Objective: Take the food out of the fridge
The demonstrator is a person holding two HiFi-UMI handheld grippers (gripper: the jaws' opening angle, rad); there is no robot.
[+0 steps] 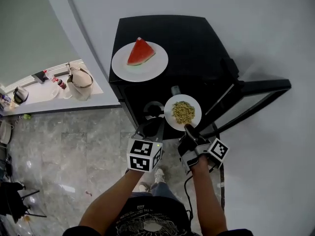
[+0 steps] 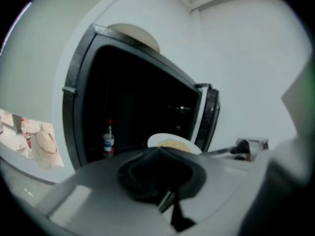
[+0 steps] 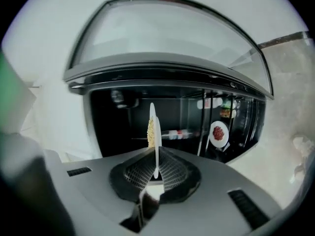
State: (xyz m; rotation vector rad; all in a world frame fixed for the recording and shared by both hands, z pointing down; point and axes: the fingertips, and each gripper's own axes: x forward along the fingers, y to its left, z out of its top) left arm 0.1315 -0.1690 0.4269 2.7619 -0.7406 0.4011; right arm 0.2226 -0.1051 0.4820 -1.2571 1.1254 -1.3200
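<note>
A black mini fridge [image 1: 197, 48] stands open in the head view, its door [image 1: 261, 88] swung out to the right. In front of the opening my right gripper [image 1: 189, 129] is shut on the near rim of a white plate of yellow food [image 1: 182, 112]. The right gripper view shows that plate [image 3: 153, 127] edge-on, clamped between the jaws of my right gripper [image 3: 155, 171]. My left gripper [image 1: 151, 126] is shut with nothing in it, just left of the plate. From the left gripper view the plate [image 2: 173, 143] shows beyond the shut left gripper [image 2: 160, 154].
A white plate with a watermelon slice [image 1: 140, 58] rests on the fridge top. A small bottle [image 2: 109, 140] stands inside the fridge at the left. A plate of red food [image 3: 219, 133] shows deep at the right. A counter with a bag [image 1: 79, 76] lies to the left.
</note>
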